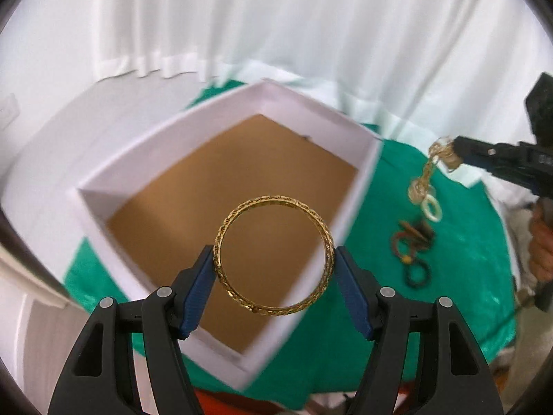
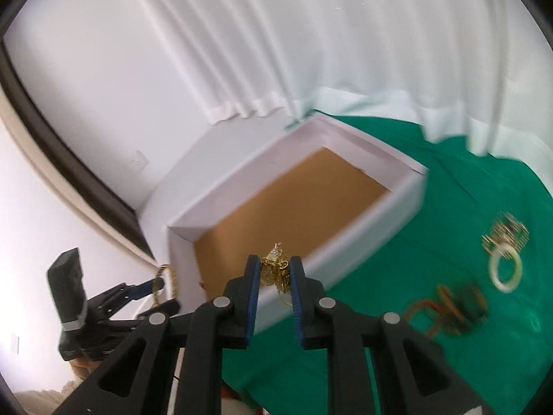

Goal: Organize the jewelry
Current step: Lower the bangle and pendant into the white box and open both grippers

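Note:
A patterned gold bangle [image 1: 273, 204] hangs over the white box [image 1: 207, 117], which has a brown cardboard floor. My left gripper [image 1: 273, 259] is shut on the bangle, its blue pads pressing the ring's two sides. The right wrist view shows that gripper [image 2: 157, 285] and bangle [image 2: 169, 276] left of the box [image 2: 363, 145]. My right gripper [image 2: 274, 273] is shut on a gold chain piece [image 2: 274, 266] just before the box's near wall. In the left wrist view the right gripper [image 1: 452, 154] is at the right, the chain [image 1: 430, 169] dangling from it.
On the green cloth [image 2: 449, 190] lie a gold filigree piece [image 2: 508, 235] with a white ring [image 2: 506, 273], and dark and reddish bracelets [image 2: 449, 307]. White curtains hang behind the table. A person's hand [image 1: 541, 242] holds the right gripper's handle.

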